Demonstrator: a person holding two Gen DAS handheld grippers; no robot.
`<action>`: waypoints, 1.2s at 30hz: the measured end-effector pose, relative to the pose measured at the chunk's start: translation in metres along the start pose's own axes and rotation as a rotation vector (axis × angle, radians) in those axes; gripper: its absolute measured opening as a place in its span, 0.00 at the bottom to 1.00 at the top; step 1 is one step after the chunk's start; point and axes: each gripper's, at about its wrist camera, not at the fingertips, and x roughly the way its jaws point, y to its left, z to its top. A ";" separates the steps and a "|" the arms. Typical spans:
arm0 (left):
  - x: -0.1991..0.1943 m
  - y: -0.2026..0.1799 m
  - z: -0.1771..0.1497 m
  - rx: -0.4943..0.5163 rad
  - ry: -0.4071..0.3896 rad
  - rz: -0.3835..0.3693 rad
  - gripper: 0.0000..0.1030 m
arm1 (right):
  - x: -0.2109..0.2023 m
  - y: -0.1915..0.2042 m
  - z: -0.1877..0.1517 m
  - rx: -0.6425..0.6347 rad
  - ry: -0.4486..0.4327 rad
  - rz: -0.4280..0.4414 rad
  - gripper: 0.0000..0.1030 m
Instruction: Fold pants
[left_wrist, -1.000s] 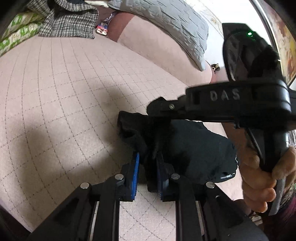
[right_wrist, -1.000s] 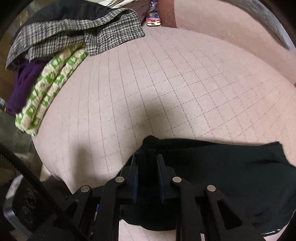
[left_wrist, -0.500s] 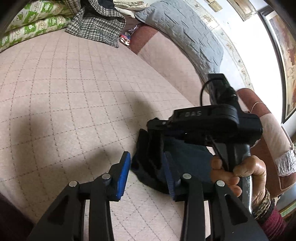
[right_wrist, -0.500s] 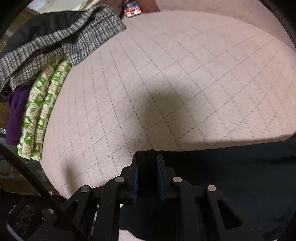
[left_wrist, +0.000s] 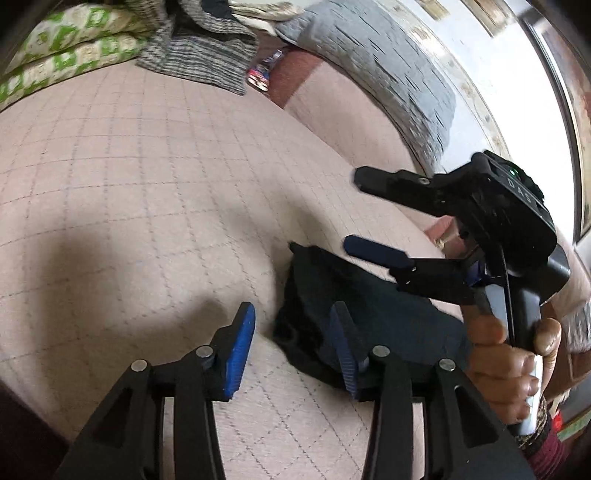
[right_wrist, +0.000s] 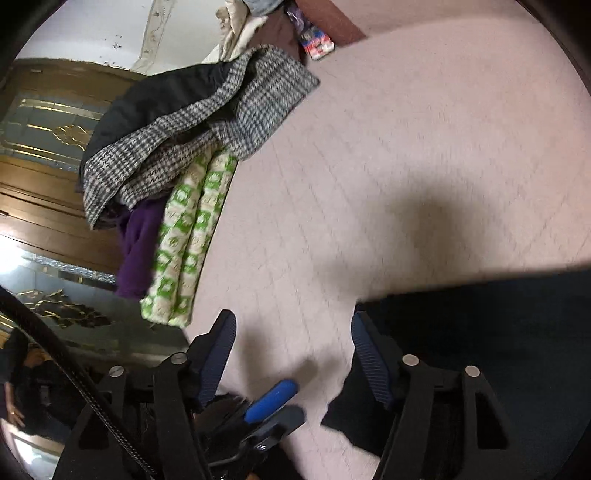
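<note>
The left gripper (left_wrist: 291, 332) is seen with its jaws opening and nothing pinched, only its right pad lying over the edge of the folded black pants (left_wrist: 369, 306) on the pink quilted bedcover (left_wrist: 147, 184). The right gripper (right_wrist: 291, 350) is likewise being opened, nothing clasped, above the pants' corner.

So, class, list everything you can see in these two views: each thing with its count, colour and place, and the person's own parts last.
Folded dark pants: one, black, on the bed near both grippers.
Quilted bed cover: one, pale pink, under everything.
Houndstooth woven garment: one, black and white, far pile.
Green-patterned folded blanket: one, green and cream, bed edge.
Purple cloth: one, beside the blanket.
Grey quilted pillow: one, far side.
Left hand-held gripper: jaws opening, pants edge between them.
Right hand-held gripper: jaws opening, nothing gripped.
Right hand: one, on the handle.
</note>
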 end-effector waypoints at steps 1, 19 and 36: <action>0.004 -0.005 -0.001 0.022 0.009 0.015 0.39 | 0.004 -0.006 -0.003 0.018 0.013 0.005 0.68; -0.001 -0.013 -0.008 0.075 -0.024 0.072 0.48 | -0.171 -0.097 -0.062 0.064 -0.297 -0.328 0.67; 0.066 -0.119 -0.027 0.429 0.134 0.053 0.62 | -0.374 -0.275 -0.171 0.602 -0.608 -0.467 0.57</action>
